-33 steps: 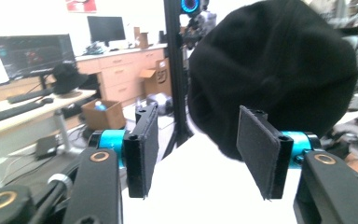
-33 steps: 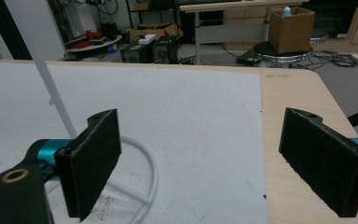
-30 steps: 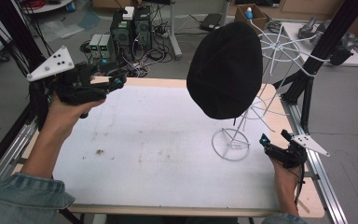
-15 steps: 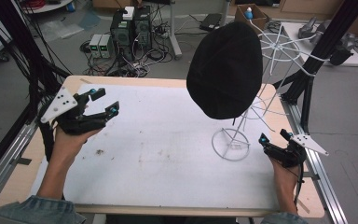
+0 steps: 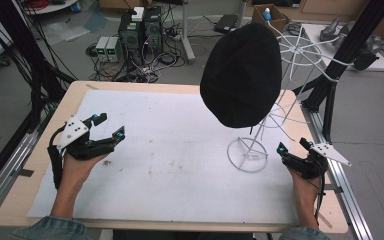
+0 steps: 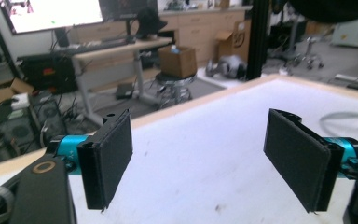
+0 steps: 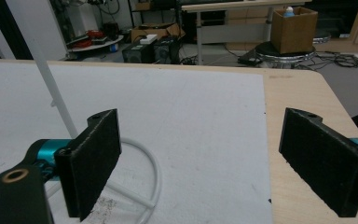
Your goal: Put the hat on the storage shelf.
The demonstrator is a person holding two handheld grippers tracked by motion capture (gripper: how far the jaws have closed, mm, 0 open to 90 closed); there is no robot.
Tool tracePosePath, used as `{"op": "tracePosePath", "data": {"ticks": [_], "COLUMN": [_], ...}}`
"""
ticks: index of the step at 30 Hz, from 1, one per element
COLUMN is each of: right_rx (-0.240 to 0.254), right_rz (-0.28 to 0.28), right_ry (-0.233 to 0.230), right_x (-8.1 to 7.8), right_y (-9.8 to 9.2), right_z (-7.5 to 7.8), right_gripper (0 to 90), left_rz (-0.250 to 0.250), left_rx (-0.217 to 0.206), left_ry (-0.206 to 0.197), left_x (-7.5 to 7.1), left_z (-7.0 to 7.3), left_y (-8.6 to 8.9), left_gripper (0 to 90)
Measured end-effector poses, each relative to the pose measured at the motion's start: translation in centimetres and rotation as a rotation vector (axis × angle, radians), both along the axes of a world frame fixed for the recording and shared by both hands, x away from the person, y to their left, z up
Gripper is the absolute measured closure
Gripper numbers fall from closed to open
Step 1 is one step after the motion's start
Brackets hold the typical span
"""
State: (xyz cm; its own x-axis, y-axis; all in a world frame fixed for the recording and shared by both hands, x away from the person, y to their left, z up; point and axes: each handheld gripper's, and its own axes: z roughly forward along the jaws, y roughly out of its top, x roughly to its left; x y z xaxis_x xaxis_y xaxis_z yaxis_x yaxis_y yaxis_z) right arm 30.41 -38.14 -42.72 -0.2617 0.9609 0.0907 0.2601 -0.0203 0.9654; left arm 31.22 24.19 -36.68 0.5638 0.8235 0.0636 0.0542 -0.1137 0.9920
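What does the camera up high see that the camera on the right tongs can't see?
The high view alone shows the black hat hanging on top of the white wire stand, both hands, and the left tongs open with nothing in them. The right gripper view alone shows the right tongs up close, wide open and holding nothing, plus a cardboard box on a stool behind the table. Both share the white mat and the stand's round base.

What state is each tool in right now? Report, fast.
Left tool: open, jaws just been opening, nothing between them.
Right tool: open, holding nothing.
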Motion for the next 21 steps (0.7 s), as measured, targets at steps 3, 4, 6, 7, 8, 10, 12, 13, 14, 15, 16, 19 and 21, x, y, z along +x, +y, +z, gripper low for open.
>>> {"op": "tracePosePath", "data": {"ticks": [3, 4, 6, 7, 8, 10, 12, 13, 14, 15, 16, 19, 21], "right_rx": [-0.003, -0.003, -0.008, -0.008, -0.006, -0.01, -0.008, -0.008, -0.009, -0.009, -0.01, -0.013, -0.014], "right_rz": [0.003, 0.001, 0.005, 0.006, 0.007, 0.008, 0.01, 0.01, 0.013, 0.013, 0.014, 0.014, 0.015], "right_ry": [0.004, 0.0, 0.004, 0.004, 0.004, 0.006, 0.01, 0.012, 0.011, 0.011, 0.016, 0.018, 0.019], "right_x": [0.0, 0.0, 0.0, 0.1, 0.1, 0.1, 0.1, 0.1, 0.1, 0.1, 0.1, 0.1, 0.1], "right_y": [0.1, 0.2, 0.3, 0.3, 0.4, 0.4, 0.4, 0.4, 0.4, 0.4, 0.4, 0.4, 0.4], "right_z": [0.1, 0.1, 0.1, 0.1, 0.1, 0.1, 0.1, 0.1, 0.0, 0.0, 0.0, 0.0, 0.0], "right_gripper": [12.1, 12.1, 12.1, 12.1, 12.1, 12.1, 12.1, 12.1, 12.1, 12.1, 12.0, 12.1, 12.1], "left_rz": [0.016, 0.023, 0.03, 0.031, 0.039, 0.053, 0.063, 0.064, 0.064, 0.069, 0.074, 0.069, 0.067], "left_rx": [0.0, -0.002, -0.003, -0.007, -0.003, 0.003, 0.024, 0.03, 0.034, 0.045, 0.051, 0.057, 0.057], "left_ry": [0.01, 0.016, 0.023, 0.027, 0.04, 0.057, 0.08, 0.092, 0.101, 0.109, 0.113, 0.117, 0.117], "left_x": [-0.1, -0.2, -0.1, -0.1, 0.0, 0.2, 0.4, 0.5, 0.6, 0.7, 0.7, 0.8, 0.8], "left_z": [-1.0, -1.2, -1.7, -2.0, -2.3, -3.1, -3.7, -3.9, -4.1, -4.2, -4.3, -4.4, -4.4], "left_y": [0.4, 0.5, 0.8, 0.9, 1.0, 1.1, 1.1, 1.1, 1.0, 1.0, 0.9, 0.7, 0.7], "left_gripper": [23.5, 23.5, 23.5, 23.5, 23.5, 23.5, 23.5, 23.4, 23.1, 23.1, 22.8, 22.8, 22.8]}}
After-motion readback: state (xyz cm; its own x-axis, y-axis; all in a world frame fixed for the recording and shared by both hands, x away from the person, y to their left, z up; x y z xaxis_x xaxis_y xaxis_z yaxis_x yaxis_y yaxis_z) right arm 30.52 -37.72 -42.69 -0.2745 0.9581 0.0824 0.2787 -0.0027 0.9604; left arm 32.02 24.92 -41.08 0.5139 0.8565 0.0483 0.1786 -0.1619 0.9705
